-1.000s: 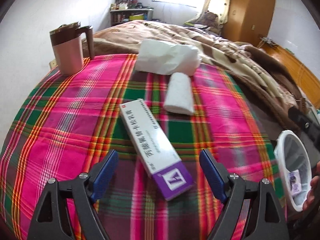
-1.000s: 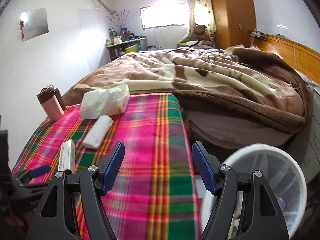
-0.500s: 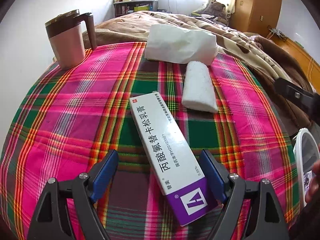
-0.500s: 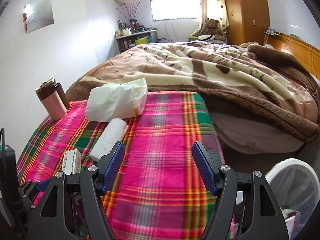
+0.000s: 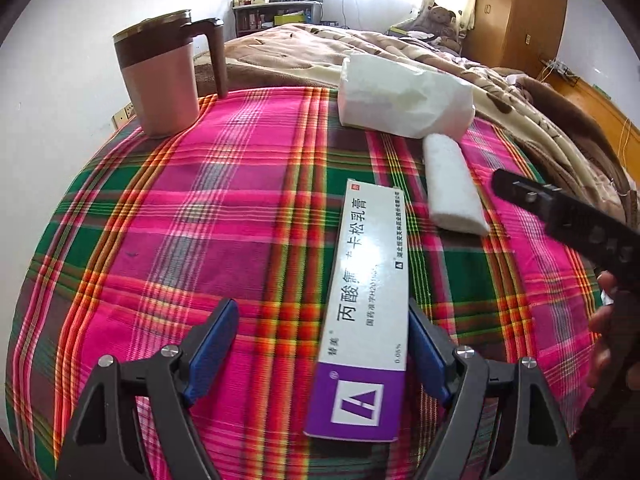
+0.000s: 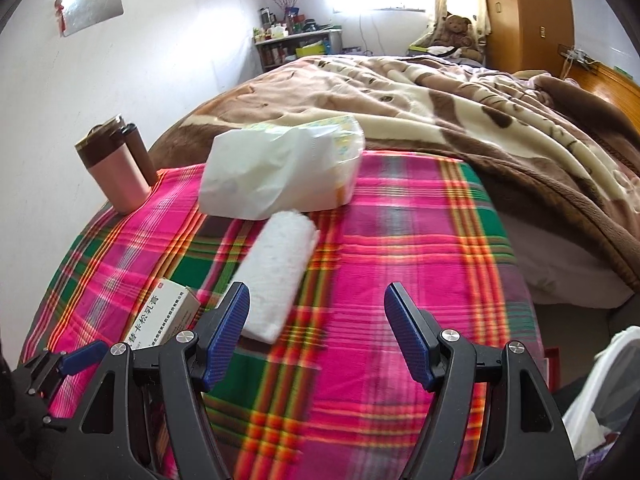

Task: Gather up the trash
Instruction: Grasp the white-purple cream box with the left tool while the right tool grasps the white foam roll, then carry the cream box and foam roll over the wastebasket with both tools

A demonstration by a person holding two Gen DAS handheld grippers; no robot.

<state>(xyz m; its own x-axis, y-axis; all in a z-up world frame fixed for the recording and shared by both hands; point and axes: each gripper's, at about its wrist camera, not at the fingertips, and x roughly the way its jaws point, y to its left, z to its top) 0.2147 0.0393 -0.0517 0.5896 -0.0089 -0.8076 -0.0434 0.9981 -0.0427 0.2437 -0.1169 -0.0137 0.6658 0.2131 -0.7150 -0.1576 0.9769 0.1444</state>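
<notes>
**A:** Where does the trash lie on the plaid surface point(image 5: 224, 216)?

**B:** A long white-and-purple medicine box point(image 5: 366, 308) lies flat at the near edge, between the fingers of the left gripper point(image 5: 322, 354). The fingers are closing, the right finger point(image 5: 426, 354) just beside the box's edge, the left one well apart from it; neither pad presses on the box. Whether the right pad touches the carton cannot be told.

**A:** And the other hand?

**B:** The right gripper point(image 6: 316, 336) hangs over the surface with its fingers spread wide and nothing between them. A rolled white tissue wad point(image 6: 278, 270) lies just beyond its left finger point(image 6: 226, 336), on the cloth.

**A:** What else is in the picture?

**B:** Farther back, a white plastic tissue pack point(image 6: 280, 170) rests against the far end of the wad. A pink lidded mug point(image 5: 160, 80) with a brown handle stands upright at the far left corner. Behind the surface, a bed point(image 6: 440, 92) carries a brown and cream blanket. At the near right edge of the right wrist view, a white-lined bin point(image 6: 596, 404) shows in part, with scraps inside.
</notes>
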